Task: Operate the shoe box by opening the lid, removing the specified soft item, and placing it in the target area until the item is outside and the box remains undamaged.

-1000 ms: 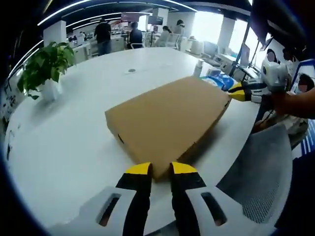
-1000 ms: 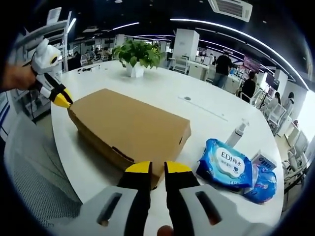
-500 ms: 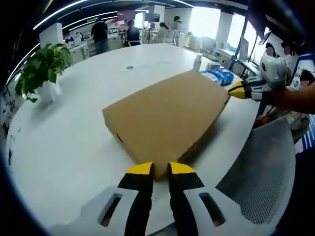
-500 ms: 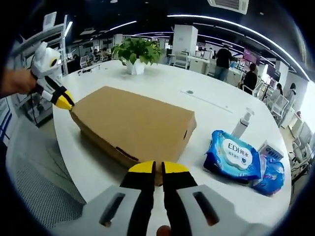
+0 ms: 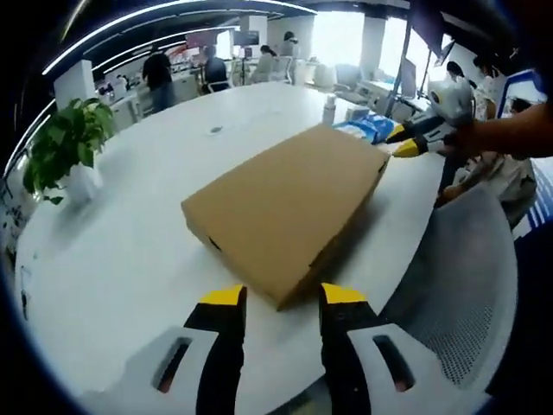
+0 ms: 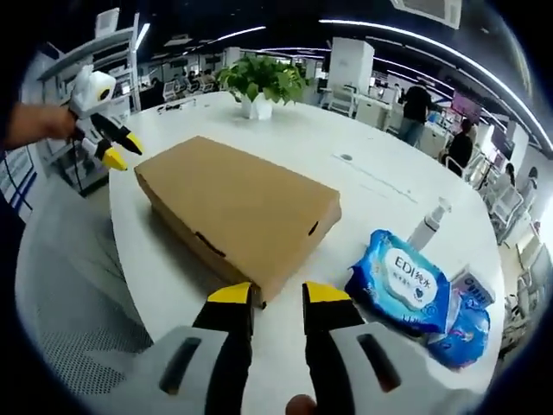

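A closed brown cardboard shoe box (image 5: 285, 203) lies flat on the white round table (image 5: 121, 251), its lid down. My left gripper (image 5: 283, 298) is open, its yellow tips either side of the box's near corner and just short of it. In the right gripper view the same box (image 6: 238, 203) lies ahead of my right gripper (image 6: 278, 294), which is open at that end's near corner. Each gripper appears in the other's view, held by a hand off the far corner: the right gripper (image 5: 402, 140) and the left gripper (image 6: 112, 147), both with jaws apart.
A blue wet-wipes pack (image 6: 402, 281) and a spray bottle (image 6: 429, 226) sit on the table beside the box. A potted plant (image 6: 263, 82) stands at the far side. A grey mesh chair (image 5: 458, 303) is at the table's edge. People stand at desks in the background.
Both grippers, nearly shut at the box's corners before, have opened and drawn slightly back. The box lies as before with its lid down.
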`<state>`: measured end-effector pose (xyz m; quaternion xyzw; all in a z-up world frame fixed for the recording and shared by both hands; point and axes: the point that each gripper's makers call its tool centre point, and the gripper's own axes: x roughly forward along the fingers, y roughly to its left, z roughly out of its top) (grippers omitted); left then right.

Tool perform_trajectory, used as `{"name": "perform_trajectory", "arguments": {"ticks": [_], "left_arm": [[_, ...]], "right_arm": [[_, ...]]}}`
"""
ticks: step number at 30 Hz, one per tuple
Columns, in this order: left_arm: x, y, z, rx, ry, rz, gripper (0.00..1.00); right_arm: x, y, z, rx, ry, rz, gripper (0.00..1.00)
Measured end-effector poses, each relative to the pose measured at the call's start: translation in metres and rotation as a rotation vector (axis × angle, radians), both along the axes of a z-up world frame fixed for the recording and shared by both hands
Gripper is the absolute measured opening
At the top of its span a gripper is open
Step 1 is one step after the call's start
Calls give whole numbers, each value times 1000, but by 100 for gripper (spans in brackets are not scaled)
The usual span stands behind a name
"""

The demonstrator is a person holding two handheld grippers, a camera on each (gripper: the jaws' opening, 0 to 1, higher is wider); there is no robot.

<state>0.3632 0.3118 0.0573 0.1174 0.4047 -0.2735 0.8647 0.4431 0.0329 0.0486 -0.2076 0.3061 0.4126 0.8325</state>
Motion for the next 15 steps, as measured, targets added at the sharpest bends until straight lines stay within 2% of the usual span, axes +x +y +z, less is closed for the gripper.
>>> {"name": "perform_trajectory", "arguments": {"ticks": [4, 9, 15], "left_arm": [[2, -1, -13, 47, -3, -21, 33], [10, -1, -18, 68, -3, -15, 28], [14, -1, -27, 95, 9, -38, 26]], "right_arm": [[-1, 11, -6, 13, 6, 0, 20], [-2, 22, -10, 27, 14, 3, 20], [-2, 23, -10, 11, -3, -4, 19]]}}
